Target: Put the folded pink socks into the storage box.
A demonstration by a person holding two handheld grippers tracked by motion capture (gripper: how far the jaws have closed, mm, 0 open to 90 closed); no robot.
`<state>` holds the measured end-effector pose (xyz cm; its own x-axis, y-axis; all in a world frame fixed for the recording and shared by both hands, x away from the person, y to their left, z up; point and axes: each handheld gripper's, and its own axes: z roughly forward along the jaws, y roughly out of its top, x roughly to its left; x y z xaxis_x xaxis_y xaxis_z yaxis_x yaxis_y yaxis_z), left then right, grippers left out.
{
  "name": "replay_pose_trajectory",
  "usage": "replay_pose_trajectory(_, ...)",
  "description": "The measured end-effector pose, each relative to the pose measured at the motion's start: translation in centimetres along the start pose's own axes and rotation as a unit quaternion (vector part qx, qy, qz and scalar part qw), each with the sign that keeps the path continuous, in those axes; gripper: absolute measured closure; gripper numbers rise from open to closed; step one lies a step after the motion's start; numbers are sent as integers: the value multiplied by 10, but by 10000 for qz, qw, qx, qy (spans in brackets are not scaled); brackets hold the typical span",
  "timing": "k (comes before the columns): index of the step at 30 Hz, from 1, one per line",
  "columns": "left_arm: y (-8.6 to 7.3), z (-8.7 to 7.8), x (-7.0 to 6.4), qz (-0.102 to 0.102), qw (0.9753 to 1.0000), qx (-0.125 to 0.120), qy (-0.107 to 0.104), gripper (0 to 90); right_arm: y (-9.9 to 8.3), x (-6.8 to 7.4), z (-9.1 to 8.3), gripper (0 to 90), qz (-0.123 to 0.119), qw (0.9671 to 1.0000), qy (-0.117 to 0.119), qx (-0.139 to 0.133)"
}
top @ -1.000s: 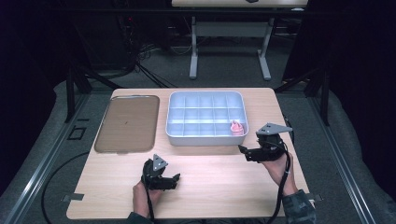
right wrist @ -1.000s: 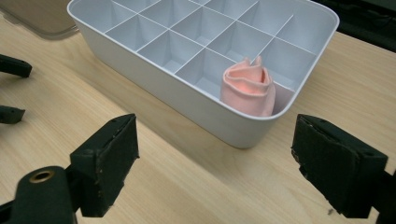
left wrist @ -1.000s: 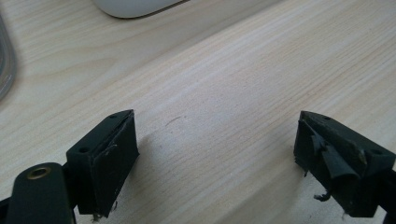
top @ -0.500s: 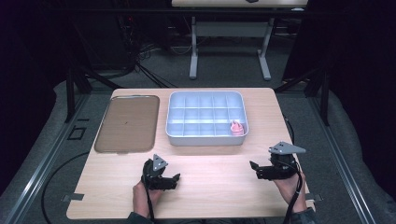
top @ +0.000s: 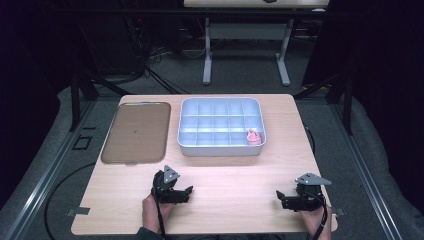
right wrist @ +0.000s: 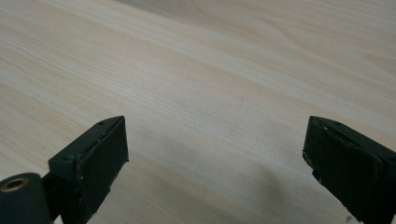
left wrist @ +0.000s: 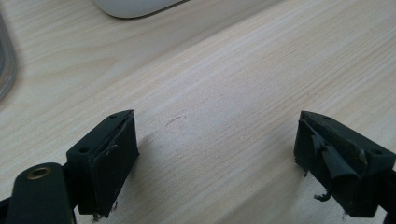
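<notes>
A white compartment tray (top: 187,125) stands at the back middle of the wooden table, and a small pink object (top: 253,136) lies in its front right compartment. My left gripper (top: 188,194) rests low near the table's front edge, left of centre, open with bare wood between its jaws (left wrist: 215,149). At the front right corner my right gripper (top: 280,198) is open too, over bare wood (right wrist: 215,154). Both point away from the tray's pink object and hold nothing.
A flat brown lid (top: 137,131) lies left of the tray. The tray's rounded white corner (left wrist: 135,7) and the lid's edge (left wrist: 5,60) show at the top of the left gripper view. Table legs and cables stand beyond the far edge.
My right gripper has drawn back from beside the tray's front right corner toward the table's front right corner. The left gripper has stayed in place.
</notes>
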<state>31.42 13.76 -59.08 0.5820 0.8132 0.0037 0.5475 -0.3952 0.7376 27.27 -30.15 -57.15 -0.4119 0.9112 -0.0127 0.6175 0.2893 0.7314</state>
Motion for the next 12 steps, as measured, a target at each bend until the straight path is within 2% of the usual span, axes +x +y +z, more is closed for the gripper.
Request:
replay_pose_trajectory(4,0,0,0,-4,10000,-1,0,132,-7,0,6,60,-80,9998,-128,124)
replay_pose_trajectory(6,0,0,0,-2,10000,-1,-1,132,-8,1,9,41,-175,9994,-151,274)
replay_pose_trajectory(12,0,0,0,-4,10000,-2,-1,132,-13,-6,12,29,97,9999,37,114)
